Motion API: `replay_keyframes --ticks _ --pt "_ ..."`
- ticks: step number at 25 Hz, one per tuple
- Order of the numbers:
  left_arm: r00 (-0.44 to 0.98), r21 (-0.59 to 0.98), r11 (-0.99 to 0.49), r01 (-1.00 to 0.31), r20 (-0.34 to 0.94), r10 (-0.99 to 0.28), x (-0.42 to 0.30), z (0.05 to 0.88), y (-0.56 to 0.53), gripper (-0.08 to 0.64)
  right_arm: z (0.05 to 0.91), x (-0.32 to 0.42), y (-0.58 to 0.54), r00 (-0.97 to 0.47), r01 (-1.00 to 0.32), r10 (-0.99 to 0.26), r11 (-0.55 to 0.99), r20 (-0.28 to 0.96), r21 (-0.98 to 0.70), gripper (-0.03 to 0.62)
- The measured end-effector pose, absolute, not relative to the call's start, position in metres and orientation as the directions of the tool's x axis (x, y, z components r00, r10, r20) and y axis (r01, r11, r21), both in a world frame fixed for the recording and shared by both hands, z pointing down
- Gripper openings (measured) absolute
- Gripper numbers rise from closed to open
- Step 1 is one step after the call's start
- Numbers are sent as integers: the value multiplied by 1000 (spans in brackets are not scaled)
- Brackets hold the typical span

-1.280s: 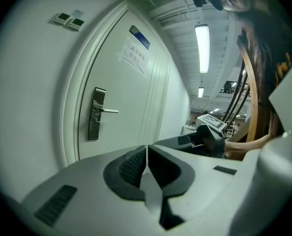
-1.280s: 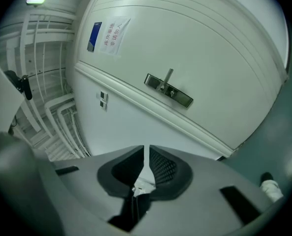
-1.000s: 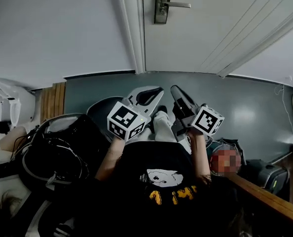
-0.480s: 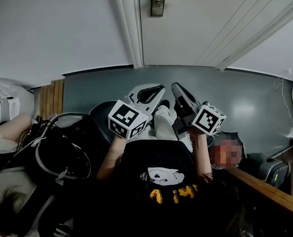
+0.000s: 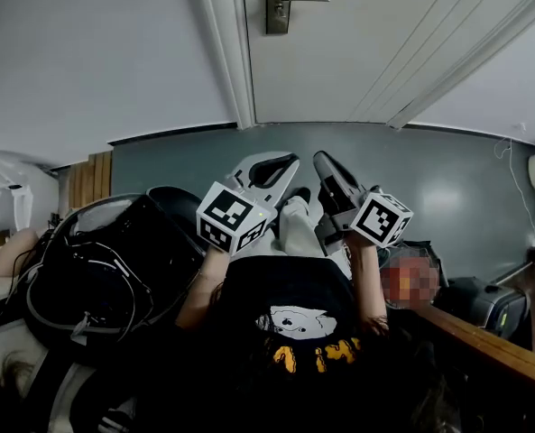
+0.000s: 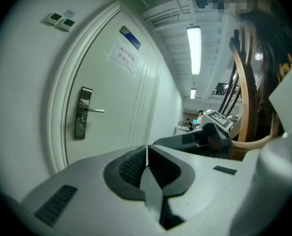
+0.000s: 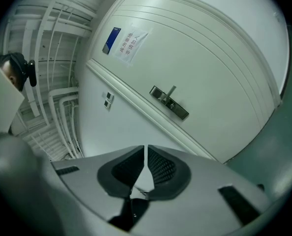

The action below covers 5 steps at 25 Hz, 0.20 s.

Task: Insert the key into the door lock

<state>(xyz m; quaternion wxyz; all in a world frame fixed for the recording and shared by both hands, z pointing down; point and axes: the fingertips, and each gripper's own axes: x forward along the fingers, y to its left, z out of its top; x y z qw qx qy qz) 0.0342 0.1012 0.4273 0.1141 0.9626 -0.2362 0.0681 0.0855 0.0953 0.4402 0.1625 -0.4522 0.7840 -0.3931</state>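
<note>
Pressed tip to tip on nothing visible: left gripper [image 6: 146,150] and right gripper [image 7: 146,154], two in all. Aimed at one door lock [image 5: 279,3] at 12 o'clock, well apart, on one door [image 5: 384,52]. No key seen anywhere, so fits approach or retreat alike. Calls for closing that gap before any keyhole work.

Lock plate [image 5: 279,3] cut by top edge, door notice [image 6: 124,56] print illegible

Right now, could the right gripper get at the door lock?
Probably not yet: the right gripper hangs well short of the door lock, though nothing stands between them.
</note>
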Motion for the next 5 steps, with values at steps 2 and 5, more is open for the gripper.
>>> replay_keyframes --ticks 2,5 --pt "882 183 -866 -464 182 -434 38 428 103 17 438 88 96 -535 -587 -839 286 98 -758 20" --pt "885 175 -871 -460 179 -431 42 429 107 17 437 94 99 -527 -592 -845 288 91 -753 20"
